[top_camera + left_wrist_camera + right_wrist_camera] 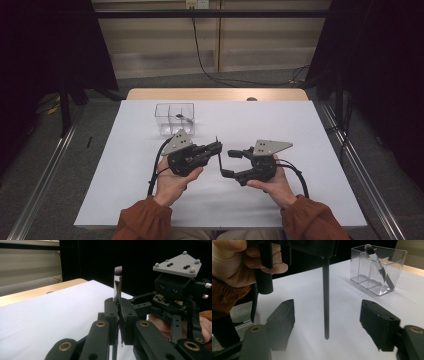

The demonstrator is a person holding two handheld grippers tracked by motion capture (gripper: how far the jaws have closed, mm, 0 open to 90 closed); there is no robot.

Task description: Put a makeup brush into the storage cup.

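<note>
Soft, even overhead light falls on the white table sheet (pixel 280 125), which glows bright without hard shadows, while the black curtains (pixel 385 60) at both sides sink into darkness. The clear plastic organizer (pixel 379 270) catches faint glints on its walls. In both gripper views the near jaws are blurred, and the brush tip (pixel 118 270) looks slightly smeared.

black brush handle (pixel 326 302), clear plastic organizer (pixel 174 119), white table cover (pixel 280 130), rust-orange sleeves (pixel 142 221)
</note>
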